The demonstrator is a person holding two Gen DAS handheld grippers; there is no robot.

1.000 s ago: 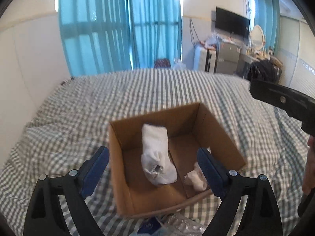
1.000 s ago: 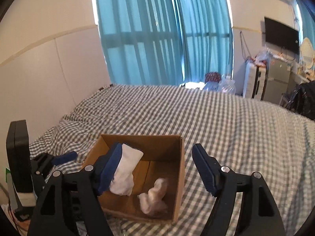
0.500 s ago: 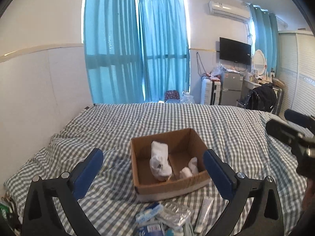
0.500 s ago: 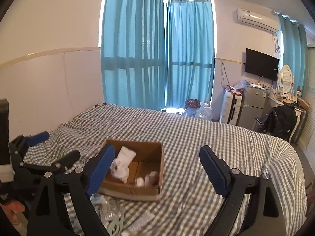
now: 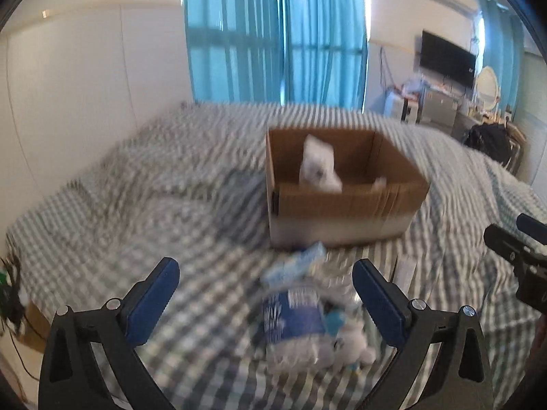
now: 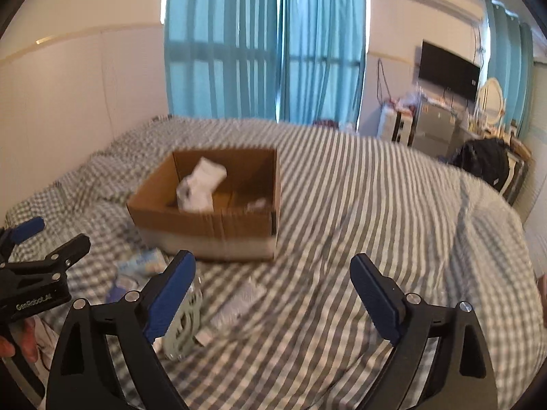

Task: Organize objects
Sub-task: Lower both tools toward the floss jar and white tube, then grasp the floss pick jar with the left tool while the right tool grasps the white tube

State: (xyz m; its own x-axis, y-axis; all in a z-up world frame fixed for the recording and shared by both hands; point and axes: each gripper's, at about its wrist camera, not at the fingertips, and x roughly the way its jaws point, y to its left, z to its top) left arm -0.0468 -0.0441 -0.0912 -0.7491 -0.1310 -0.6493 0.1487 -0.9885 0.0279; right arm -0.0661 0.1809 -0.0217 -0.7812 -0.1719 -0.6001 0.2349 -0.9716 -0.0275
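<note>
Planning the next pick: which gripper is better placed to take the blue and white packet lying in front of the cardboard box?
Left. The left gripper, open, frames the blue and white packet; the right gripper, also open, faces bare checked bedspread.

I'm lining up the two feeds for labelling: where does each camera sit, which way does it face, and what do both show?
Left wrist: on the left tool, facing across the grey checked bed at the brown cardboard box; its open blue-padded fingers show, the right tool at the right edge.
Right wrist: on the right tool, same way; open fingers, left tool at the left edge.
Shared: box, white bundle inside, blue curtains.
</note>
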